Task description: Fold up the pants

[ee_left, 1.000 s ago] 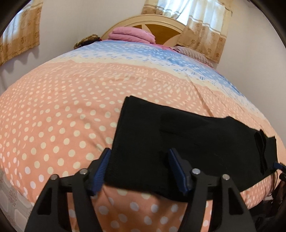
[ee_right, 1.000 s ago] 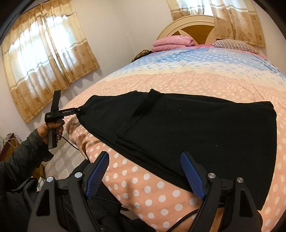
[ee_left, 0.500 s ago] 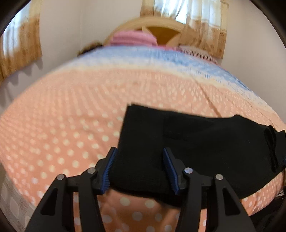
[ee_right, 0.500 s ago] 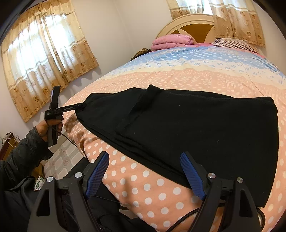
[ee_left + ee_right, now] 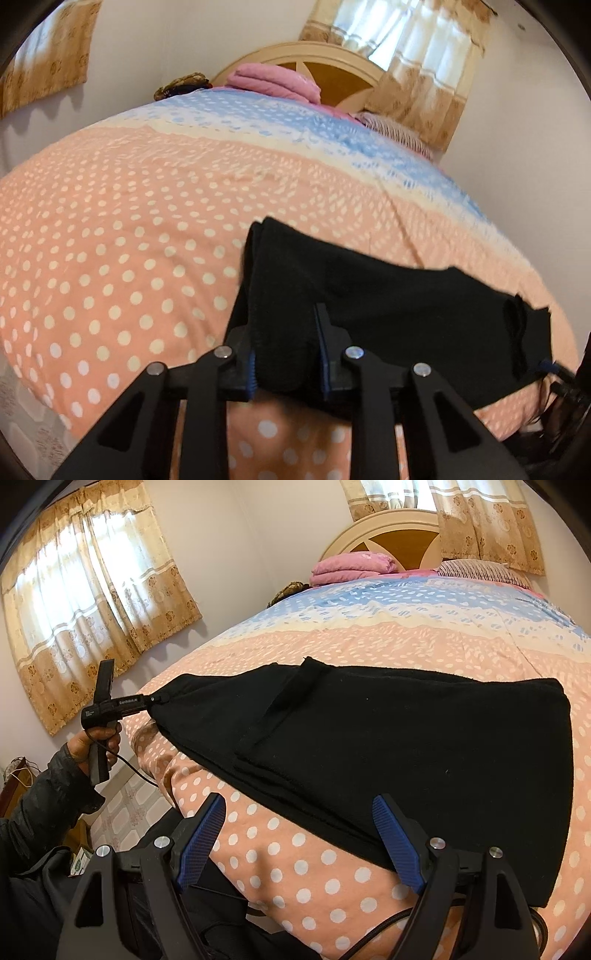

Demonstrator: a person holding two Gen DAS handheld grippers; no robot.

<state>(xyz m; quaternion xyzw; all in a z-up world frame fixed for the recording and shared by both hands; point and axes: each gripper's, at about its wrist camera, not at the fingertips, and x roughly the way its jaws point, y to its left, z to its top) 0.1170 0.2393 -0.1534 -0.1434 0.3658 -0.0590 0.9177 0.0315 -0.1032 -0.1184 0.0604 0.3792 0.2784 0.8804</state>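
Note:
Black pants (image 5: 406,738) lie folded lengthwise across the near part of the bed. My left gripper (image 5: 286,354) is shut on the pants' left end (image 5: 280,332) and lifts that corner a little off the bedspread. In the right wrist view the left gripper (image 5: 155,700) shows at the far left, pinching the pants' end. My right gripper (image 5: 299,838) is open and empty, just above the bed's near edge, in front of the pants' near hem.
The bed (image 5: 129,240) has an orange polka-dot and blue bedspread. A pink folded blanket (image 5: 351,566) and a striped pillow (image 5: 480,570) lie by the headboard. Curtained windows (image 5: 92,602) are on the left and behind. Tiled floor (image 5: 125,812) is at the left.
My left gripper has closed on the pants' left end and raised it slightly. The right gripper has stayed open and barely moved.

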